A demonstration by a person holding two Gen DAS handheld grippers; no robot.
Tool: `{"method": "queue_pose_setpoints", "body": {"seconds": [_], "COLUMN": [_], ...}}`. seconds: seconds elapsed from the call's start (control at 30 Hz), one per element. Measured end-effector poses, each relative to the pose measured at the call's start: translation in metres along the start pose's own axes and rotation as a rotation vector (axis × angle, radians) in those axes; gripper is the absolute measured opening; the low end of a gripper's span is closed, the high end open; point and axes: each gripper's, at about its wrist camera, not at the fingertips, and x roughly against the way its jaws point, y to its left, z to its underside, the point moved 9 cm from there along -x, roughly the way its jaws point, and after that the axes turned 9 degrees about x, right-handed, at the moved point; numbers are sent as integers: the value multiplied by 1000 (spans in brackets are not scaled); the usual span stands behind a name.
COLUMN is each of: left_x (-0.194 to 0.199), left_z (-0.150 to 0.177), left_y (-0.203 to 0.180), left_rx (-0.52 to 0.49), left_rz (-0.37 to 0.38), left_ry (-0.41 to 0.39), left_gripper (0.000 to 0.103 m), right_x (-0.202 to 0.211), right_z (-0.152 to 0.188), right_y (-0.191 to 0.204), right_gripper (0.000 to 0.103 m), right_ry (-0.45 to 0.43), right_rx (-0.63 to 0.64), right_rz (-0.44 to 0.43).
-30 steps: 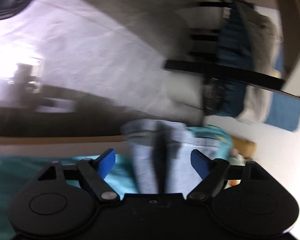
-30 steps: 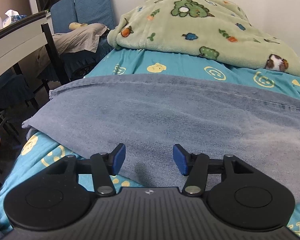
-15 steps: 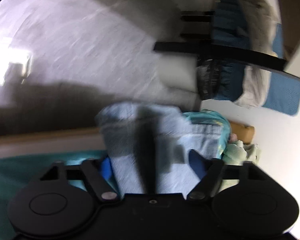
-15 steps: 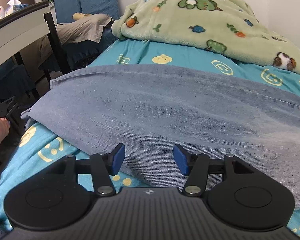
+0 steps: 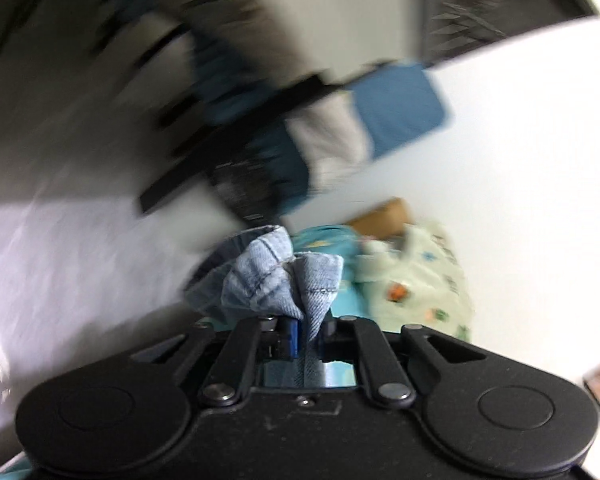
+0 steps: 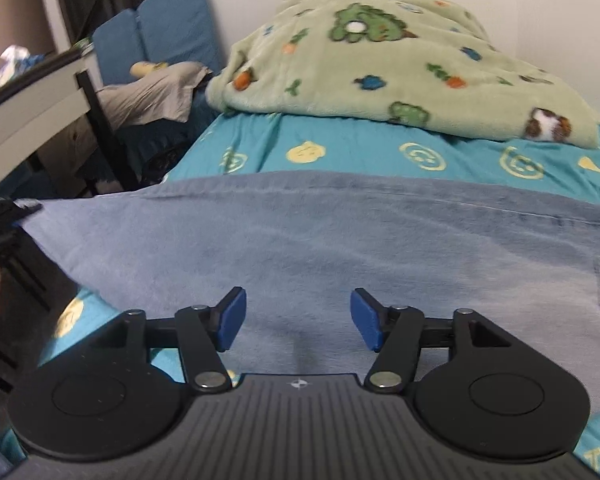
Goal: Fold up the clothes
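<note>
I count 1 denim garment [image 6: 320, 240], 1 green fleece blanket [image 6: 380, 68], 2 blue cushions [image 6: 164, 36], 2 grippers: left [image 5: 306, 334], right [image 6: 298, 320].

The left gripper [image 5: 306, 336] is clamped on a bunched fold of jeans [image 5: 276, 280], with a green blanket [image 5: 420, 276] ahead to its right.
</note>
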Motion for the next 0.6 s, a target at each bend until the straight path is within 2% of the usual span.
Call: {"method": "queue_pose_setpoints", "body": {"seconds": [0.07, 0.2, 0.3, 0.5, 0.6], "left_x": [5, 15, 22, 29, 32], "left_z": [14, 51, 91, 187, 232], "left_y": [-40, -113, -162, -227, -246], "left_rx": [-100, -251, -362, -452, -514], "left_rz": [58, 105, 139, 194, 225], "left_ry": [15, 32, 55, 138, 178], "left_gripper": [5, 5, 5, 5, 5], "right_x": [5, 15, 27, 56, 65], "right_z": [-2, -9, -18, -38, -39], "right_y": [-12, -39, -63, -111, -130], "right_gripper": [61, 61, 61, 61, 61], "right_ry": [-1, -17, -53, -163, -190], "right_rx": [-38, -101, -173, -322, -381], "right_rz": [0, 3, 0, -36, -38]}}
